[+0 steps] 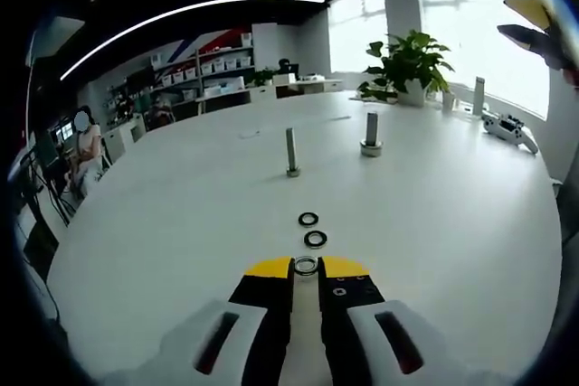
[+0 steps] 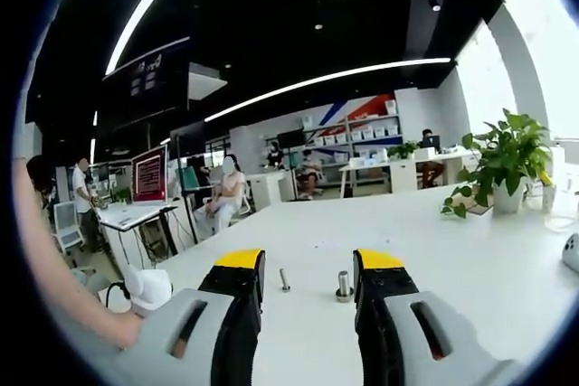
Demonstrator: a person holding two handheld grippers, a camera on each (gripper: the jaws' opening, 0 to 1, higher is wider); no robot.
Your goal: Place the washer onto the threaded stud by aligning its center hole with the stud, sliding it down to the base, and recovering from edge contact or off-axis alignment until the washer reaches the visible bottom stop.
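Between you and the thin stud (image 1: 291, 152) lies open white table (image 1: 181, 223), with only two loose washers (image 1: 312, 230) in the path.

Stud threads too small to make out on the thin stud (image 1: 291, 152) and thick stud (image 1: 371, 134), near rim of the washer (image 1: 306, 266) hidden between jaw tips, other gripper (image 1: 536, 32) cut off by edge, white controller (image 2: 571, 251) cropped.

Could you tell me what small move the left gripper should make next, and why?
Probably lift the washer clear of the table. The left gripper looks shut on it at its tips, and the thin stud stands upright well ahead, so it must rise before travelling there.
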